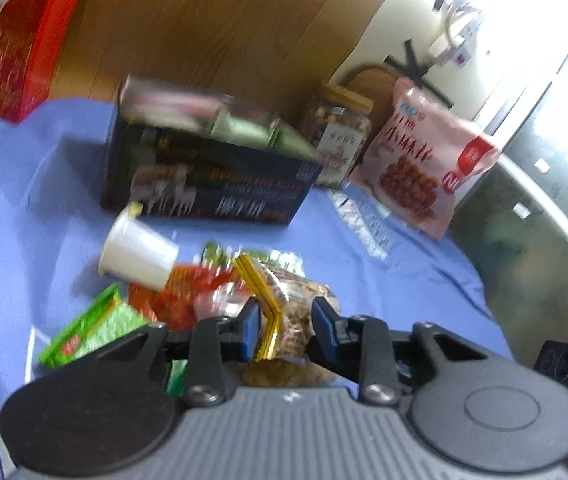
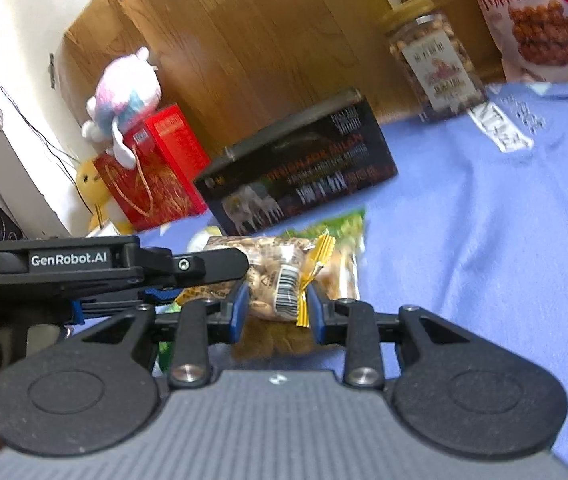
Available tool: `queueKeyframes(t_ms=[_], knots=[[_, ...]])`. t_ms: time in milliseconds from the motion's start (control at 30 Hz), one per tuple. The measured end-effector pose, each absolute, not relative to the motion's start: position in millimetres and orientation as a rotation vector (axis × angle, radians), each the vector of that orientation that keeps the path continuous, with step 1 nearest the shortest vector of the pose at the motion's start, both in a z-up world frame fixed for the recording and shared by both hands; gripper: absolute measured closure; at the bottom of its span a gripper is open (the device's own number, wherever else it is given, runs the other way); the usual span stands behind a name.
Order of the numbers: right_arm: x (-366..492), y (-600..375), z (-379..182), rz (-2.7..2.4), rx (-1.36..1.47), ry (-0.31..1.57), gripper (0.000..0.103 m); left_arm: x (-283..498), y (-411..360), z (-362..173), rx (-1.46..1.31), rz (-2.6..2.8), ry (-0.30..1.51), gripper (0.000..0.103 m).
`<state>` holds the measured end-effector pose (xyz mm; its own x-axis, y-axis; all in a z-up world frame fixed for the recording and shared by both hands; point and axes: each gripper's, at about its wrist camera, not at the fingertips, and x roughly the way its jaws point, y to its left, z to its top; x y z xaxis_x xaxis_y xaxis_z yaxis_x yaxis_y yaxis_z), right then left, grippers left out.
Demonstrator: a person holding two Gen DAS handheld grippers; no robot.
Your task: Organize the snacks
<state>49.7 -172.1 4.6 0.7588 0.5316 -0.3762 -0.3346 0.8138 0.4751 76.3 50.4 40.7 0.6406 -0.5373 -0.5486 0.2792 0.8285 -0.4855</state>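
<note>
Nearest the lens, the left gripper (image 1: 286,330) has its blue pads on either side of a clear, gold-edged bag of peanuts (image 1: 296,312); the right gripper (image 2: 277,307) brackets the same bag (image 2: 284,276) from the other side. Both sets of jaws stand partly closed against it, though blur keeps me from saying whether either truly grips. The bag sits at the near edge of a loose pile on the blue tablecloth (image 1: 404,280), its long axis running away from the left gripper toward the dark open box (image 1: 207,172). That box already holds several packets; the green packet (image 1: 91,326), red wrappers (image 1: 179,296) and tipped white cup (image 1: 139,256) remain outside, so sorting looks roughly midway.
</note>
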Motion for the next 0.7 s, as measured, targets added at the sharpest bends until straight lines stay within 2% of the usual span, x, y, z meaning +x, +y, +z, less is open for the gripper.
queueKeyframes(t_ms=[267,467,700], knots=[[83.7,-164.1,37.2,0.493,0.344,0.437,0.068,104.0,52.2,77.3,-0.346,-0.470,0.639,0.075],[135.6,-158.0,57.7,0.504,0.294,0.381,0.068,155.7,58.5,96.8,-0.362,-0.444,0.577,0.074],[192.9,-145.6,52.7,0.485,0.244,0.411,0.068,219.5,65.2,84.1,-0.406,-0.398,0.614,0.074]])
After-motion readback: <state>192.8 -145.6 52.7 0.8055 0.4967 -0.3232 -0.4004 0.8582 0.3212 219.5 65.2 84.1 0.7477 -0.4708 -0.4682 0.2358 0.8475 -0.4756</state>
